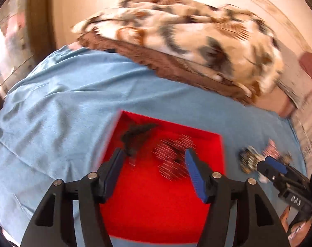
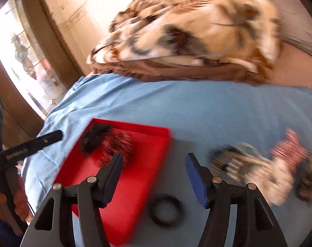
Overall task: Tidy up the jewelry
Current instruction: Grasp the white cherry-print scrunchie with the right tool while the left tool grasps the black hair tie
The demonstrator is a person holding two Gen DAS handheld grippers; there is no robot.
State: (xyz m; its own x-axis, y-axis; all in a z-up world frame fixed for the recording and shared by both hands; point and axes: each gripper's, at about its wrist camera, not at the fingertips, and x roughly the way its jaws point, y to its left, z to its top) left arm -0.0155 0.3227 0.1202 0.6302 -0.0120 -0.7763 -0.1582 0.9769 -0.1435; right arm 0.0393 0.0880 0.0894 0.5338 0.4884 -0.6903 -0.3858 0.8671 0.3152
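On the bed's blue sheet (image 2: 176, 103), beside the red tray (image 2: 135, 175), a light, stiff black ring (image 2: 166, 210) invites a rim pinch; both claws, left claw (image 1: 154, 168) and right claw (image 2: 154, 170), gape empty.

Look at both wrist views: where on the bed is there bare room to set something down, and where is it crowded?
Free: the blue sheet between the red tray and the patterned blanket, and the tray's near half. Crowded: the tray's far corner with dark hair pieces, and the heap of accessories right of the tray, with a black ring beside the tray's edge.
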